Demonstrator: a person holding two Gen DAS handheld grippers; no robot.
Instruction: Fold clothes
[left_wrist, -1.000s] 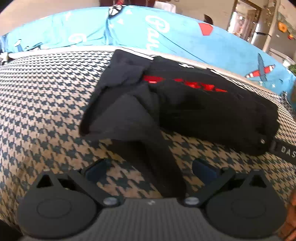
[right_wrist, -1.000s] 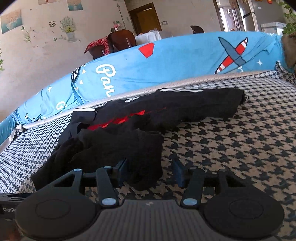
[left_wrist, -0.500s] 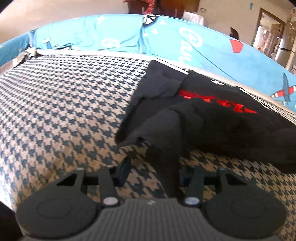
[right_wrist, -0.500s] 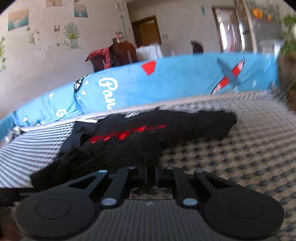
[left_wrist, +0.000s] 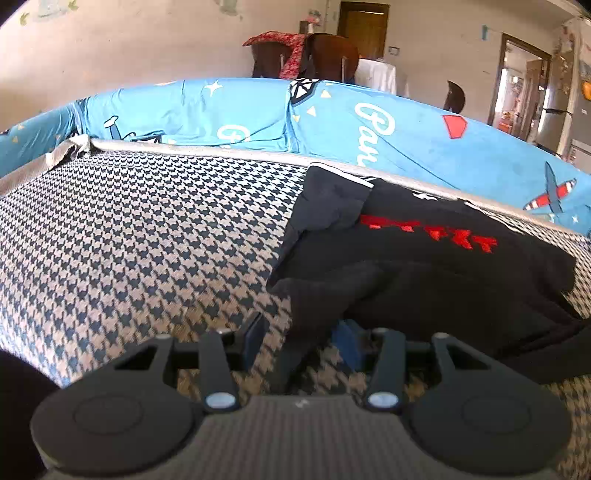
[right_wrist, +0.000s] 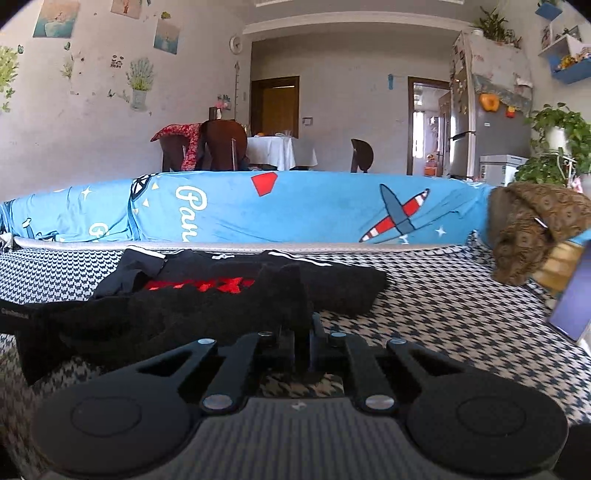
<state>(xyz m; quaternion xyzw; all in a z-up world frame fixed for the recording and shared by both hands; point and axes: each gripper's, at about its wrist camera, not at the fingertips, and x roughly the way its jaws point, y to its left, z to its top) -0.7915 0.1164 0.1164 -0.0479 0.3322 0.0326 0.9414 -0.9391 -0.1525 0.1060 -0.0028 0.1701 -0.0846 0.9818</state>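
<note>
A black garment (left_wrist: 424, 266) with red lettering (left_wrist: 428, 230) lies crumpled on the houndstooth sofa seat (left_wrist: 147, 240). In the left wrist view a lifted strip of it runs between the fingers of my left gripper (left_wrist: 301, 328), which is closed partway on that fold. A little seat pattern shows beside the left pad. In the right wrist view the same garment (right_wrist: 221, 306) stretches left to right. My right gripper (right_wrist: 303, 325) is shut tight on a raised peak of its near edge, pulling the cloth up off the seat (right_wrist: 443, 314).
A blue printed cover (left_wrist: 221, 118) drapes the sofa back behind the garment. A brown patterned cushion (right_wrist: 532, 229) sits at the seat's right end, with a purple flat object (right_wrist: 572, 299) at the right edge. Chairs and a white-clothed table (right_wrist: 277, 151) stand beyond the sofa.
Both grippers went from open to closed on the black garment. Both have since risen and tilted up, drawing folds of cloth with them; more of the room shows now.
</note>
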